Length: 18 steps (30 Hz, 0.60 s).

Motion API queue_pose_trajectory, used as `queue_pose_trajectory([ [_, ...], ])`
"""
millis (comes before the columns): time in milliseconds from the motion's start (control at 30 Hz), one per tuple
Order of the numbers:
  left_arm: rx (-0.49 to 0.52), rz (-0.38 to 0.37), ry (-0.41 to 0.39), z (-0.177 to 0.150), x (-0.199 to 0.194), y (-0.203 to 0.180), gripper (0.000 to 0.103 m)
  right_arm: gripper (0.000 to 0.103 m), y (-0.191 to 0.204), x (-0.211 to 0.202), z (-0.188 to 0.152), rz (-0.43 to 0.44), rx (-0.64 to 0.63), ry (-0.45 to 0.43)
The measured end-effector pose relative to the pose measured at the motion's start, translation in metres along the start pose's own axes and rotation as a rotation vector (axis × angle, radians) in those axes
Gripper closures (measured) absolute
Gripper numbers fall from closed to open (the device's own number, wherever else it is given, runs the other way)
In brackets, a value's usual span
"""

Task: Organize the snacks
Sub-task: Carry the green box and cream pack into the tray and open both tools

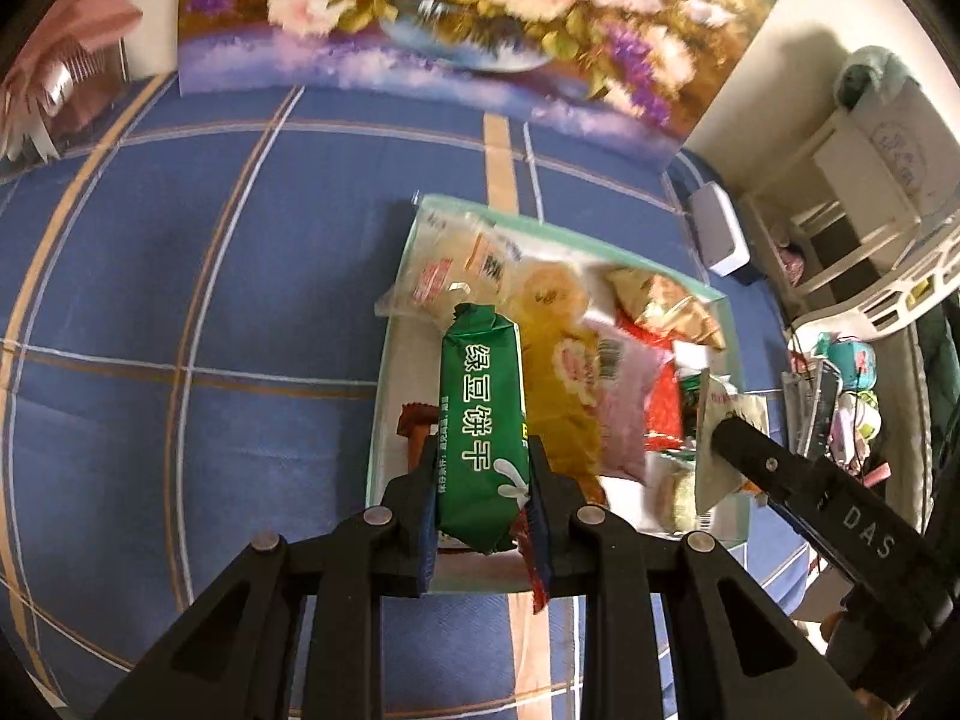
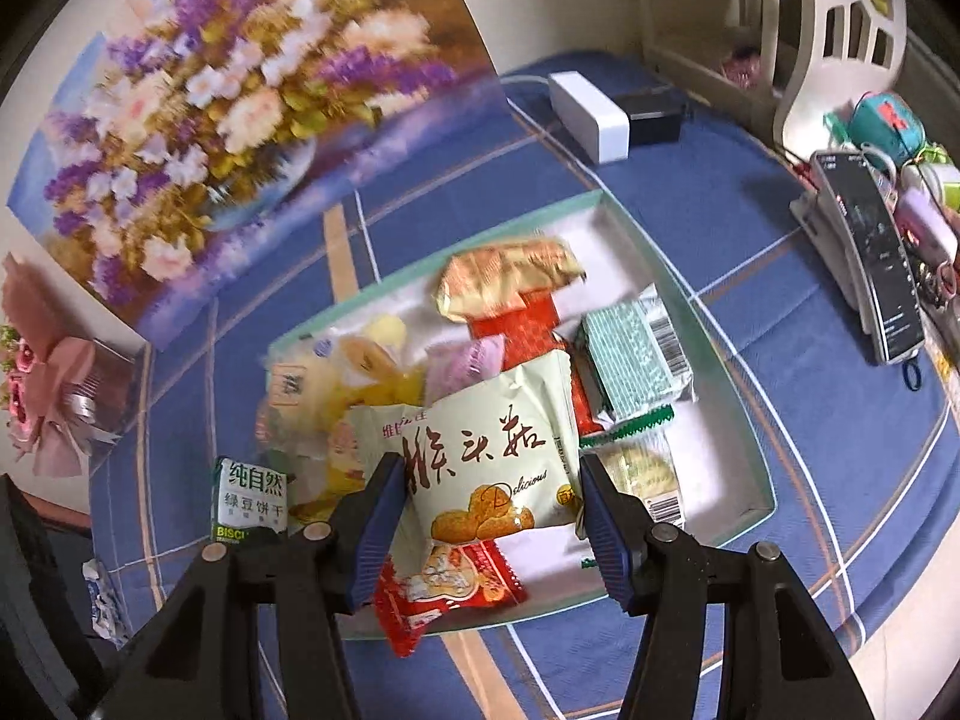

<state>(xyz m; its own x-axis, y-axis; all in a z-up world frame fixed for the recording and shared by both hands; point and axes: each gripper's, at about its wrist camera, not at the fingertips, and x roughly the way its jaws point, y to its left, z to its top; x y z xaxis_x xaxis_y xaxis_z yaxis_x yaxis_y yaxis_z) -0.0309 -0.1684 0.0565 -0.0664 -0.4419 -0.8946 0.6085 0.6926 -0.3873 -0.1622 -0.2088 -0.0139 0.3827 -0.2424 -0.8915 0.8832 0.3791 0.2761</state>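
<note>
My left gripper [image 1: 480, 468] is shut on a long green biscuit pack [image 1: 483, 420] with white lettering, held over the near left part of the shallow green-rimmed tray [image 1: 660, 267]. My right gripper [image 2: 489, 480] is shut on a cream snack pouch [image 2: 498, 456] with brown script, hanging above the same tray [image 2: 729, 402]. The tray holds several wrapped snacks: yellow, pink, red, gold and mint-striped packs. A red wrapper [image 2: 447, 591] lies under the cream pouch at the tray's near edge. The right gripper with its pouch [image 1: 723, 444] shows at the right of the left wrist view.
The tray sits on a blue checked cloth [image 1: 180, 300]. A floral painting [image 1: 450, 18] leans at the back, a pink bouquet [image 2: 54, 384] at the left. A white box [image 2: 591, 114], a handset [image 2: 870, 252] and small clutter stand at the right by white furniture [image 1: 870, 192].
</note>
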Motion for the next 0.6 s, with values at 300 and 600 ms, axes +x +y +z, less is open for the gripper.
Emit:
queue_pose_trajectory([
  [300,-0.04,-0.004,0.051,0.005,0.025,0.005,0.077,0.042,-0.007,0.024,-0.004,-0.046,-0.014,0.078],
  [600,-0.006,-0.001,0.095,0.001,0.035,-0.011,0.077,0.042,-0.006,0.031,-0.009,-0.063,-0.032,0.107],
])
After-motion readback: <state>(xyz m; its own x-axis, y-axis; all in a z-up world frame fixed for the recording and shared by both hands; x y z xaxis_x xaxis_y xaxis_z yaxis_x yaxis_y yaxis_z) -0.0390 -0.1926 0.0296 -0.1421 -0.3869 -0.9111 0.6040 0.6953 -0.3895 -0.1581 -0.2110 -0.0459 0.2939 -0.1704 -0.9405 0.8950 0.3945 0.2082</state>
